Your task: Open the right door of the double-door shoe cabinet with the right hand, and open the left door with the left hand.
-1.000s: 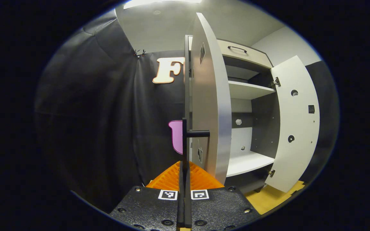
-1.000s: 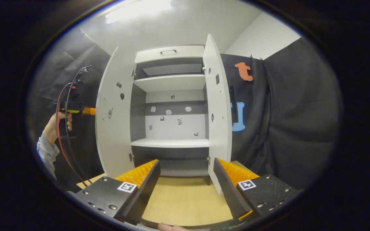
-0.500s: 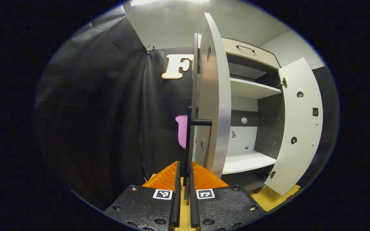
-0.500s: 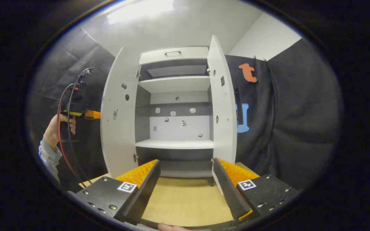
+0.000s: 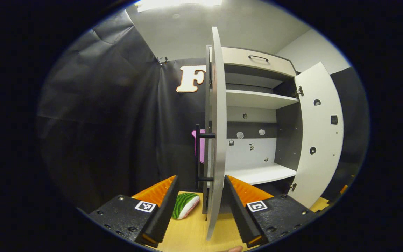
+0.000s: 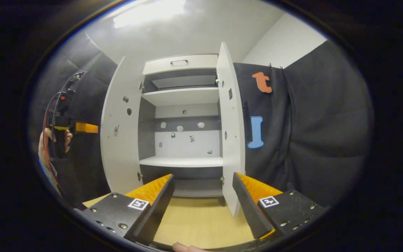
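Note:
The white shoe cabinet (image 6: 182, 64) stands with both doors swung wide, its shelves (image 6: 182, 161) bare. In the left gripper view the left door (image 5: 216, 122) shows edge-on, its black bar handle (image 5: 197, 154) on the outer side. My left gripper (image 5: 200, 177) is open; the handle and door edge lie ahead between the spread fingers, touching neither. The right door (image 5: 318, 140) hangs open beyond. In the right gripper view my right gripper (image 6: 203, 175) is open and holds nothing, a little in front of the cabinet. The left gripper (image 6: 82, 127) sits by the left door (image 6: 119, 140), and the right door (image 6: 231, 140) stands on the other side.
A toy watermelon slice (image 5: 185, 205) lies on the wooden floor board (image 5: 191, 238) beside the left door's foot. Black cloth walls close in on both sides. A hand (image 6: 56, 138) with red and black cables holds the left gripper. A drawer with a handle (image 6: 179, 62) tops the cabinet.
My left gripper was shut on the left door's handle; its fingers have spread and let go. The left door now shows more edge-on. The right gripper has barely moved.

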Tool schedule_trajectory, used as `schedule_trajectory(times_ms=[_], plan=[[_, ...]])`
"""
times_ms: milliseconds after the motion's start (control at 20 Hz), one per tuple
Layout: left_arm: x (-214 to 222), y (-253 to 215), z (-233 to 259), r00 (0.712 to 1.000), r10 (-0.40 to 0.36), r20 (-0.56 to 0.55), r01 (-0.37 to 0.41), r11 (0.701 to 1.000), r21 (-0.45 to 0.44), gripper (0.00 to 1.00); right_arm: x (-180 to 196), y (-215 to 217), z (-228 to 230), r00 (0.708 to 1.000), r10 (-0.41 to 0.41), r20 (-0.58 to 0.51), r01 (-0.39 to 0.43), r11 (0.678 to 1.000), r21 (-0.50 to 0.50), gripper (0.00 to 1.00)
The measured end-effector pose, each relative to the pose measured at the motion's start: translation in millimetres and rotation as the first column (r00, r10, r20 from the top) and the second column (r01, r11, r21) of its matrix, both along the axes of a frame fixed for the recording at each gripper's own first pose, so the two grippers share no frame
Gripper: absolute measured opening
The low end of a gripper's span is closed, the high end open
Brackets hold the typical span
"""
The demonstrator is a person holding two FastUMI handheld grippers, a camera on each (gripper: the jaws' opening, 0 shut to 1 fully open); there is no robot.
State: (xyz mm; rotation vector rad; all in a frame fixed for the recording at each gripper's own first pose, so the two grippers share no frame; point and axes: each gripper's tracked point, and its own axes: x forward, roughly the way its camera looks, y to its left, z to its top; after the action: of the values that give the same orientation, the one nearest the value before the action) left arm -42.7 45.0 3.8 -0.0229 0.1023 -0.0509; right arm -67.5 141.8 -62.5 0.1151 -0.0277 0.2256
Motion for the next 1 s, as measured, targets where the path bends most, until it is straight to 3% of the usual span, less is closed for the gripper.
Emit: schedule_trajectory(times_ms=[100,150,250,350,700,750,800,900,1000], plan=[[-9.7,-5.7,2.2,1.0,0.011,-0.001,-0.011,1.0,0.026,0.87,1.1,-5.7,4.6,1.0,-0.012,0.011,0.013,1.0,-0.008,0.99],[-14.1,-9.7,2.8,1.0,0.017,-0.001,-0.016,0.999,0.045,0.95,2.3,-8.3,8.4,1.0,-0.02,0.018,0.02,1.0,-0.01,0.98],[-19.8,-21.2,6.6,1.0,0.018,0.013,-0.018,0.999,0.051,1.0,4.6,-9.4,14.3,0.999,-0.023,0.024,0.023,1.0,-0.008,0.98],[-28.3,-37.5,6.8,1.0,-0.006,0.017,0.005,0.999,0.031,0.99,8.0,-11.2,20.8,0.999,-0.024,0.026,0.024,1.0,0.001,0.94],[-67.5,-101.2,9.0,0.992,-0.105,0.062,0.106,0.994,-0.014,0.99,13.9,-8.8,59.4,0.997,-0.03,0.077,0.028,0.999,0.018,0.98],[-70.7,-110.2,9.5,0.99,-0.12,0.069,0.122,0.992,-0.025,0.99,14.9,-11.7,61.3,0.996,-0.049,0.079,0.049,0.999,0.006,0.94],[-73.0,-115.0,9.2,0.99,-0.119,0.074,0.121,0.992,-0.027,0.99,16.8,-14.2,61.7,0.995,-0.068,0.077,0.069,0.998,-0.011,0.98],[-74.8,-121.8,3.6,0.99,-0.117,0.077,0.118,0.993,-0.005,0.99,20.9,-13.2,61.7,0.994,-0.086,0.069,0.088,0.996,-0.033,0.93],[-75.6,-131.2,-5.5,0.991,-0.118,0.067,0.118,0.993,-0.001,0.99,26.6,-7.6,60.9,0.996,-0.072,0.051,0.074,0.997,-0.036,0.98]])
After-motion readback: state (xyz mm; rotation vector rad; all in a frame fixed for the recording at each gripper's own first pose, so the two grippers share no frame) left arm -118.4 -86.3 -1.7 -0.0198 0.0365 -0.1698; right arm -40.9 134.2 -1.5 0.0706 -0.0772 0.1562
